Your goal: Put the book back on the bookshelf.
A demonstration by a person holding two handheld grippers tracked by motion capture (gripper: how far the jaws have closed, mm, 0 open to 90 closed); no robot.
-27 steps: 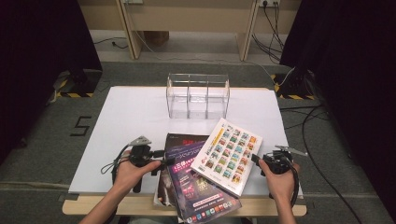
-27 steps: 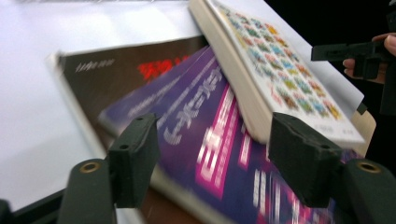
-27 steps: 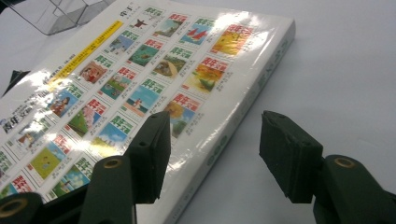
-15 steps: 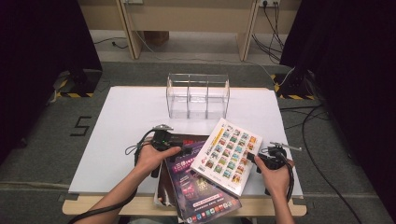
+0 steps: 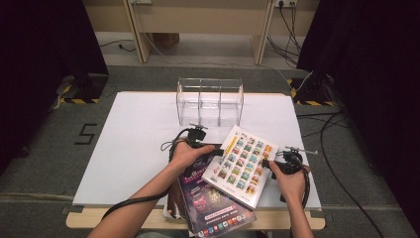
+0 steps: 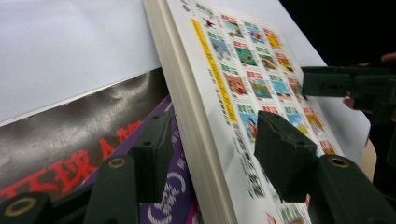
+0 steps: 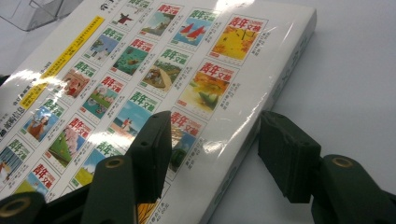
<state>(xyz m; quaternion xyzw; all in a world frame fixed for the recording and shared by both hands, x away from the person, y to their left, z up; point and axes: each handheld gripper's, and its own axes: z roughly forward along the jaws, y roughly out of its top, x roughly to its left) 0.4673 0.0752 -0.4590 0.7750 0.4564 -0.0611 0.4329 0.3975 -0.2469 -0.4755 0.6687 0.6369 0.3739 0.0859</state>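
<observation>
A white book (image 5: 241, 166) with a grid of small colourful pictures on its cover lies tilted on a purple magazine (image 5: 214, 210) and a dark book (image 5: 172, 210) at the table's front. My left gripper (image 5: 216, 150) is at its left edge. In the left gripper view it (image 6: 212, 140) stands open with the white book's (image 6: 219, 93) page edge between the jaws. My right gripper (image 5: 270, 165) is at the book's right edge. It (image 7: 215, 140) is open too, straddling the spine side of the white book (image 7: 154, 70). The right gripper (image 6: 345, 84) also shows in the left gripper view.
A clear three-compartment holder (image 5: 210, 101) stands at the back middle of the white table board (image 5: 129, 144). Cables (image 5: 168, 146) trail from both grippers. The front wooden edge (image 5: 124, 218) lies just below the books. Dark curtains flank both sides.
My left gripper has swung right from the front left of the table to the white book's left edge. My right gripper has moved left up to the book's right edge.
</observation>
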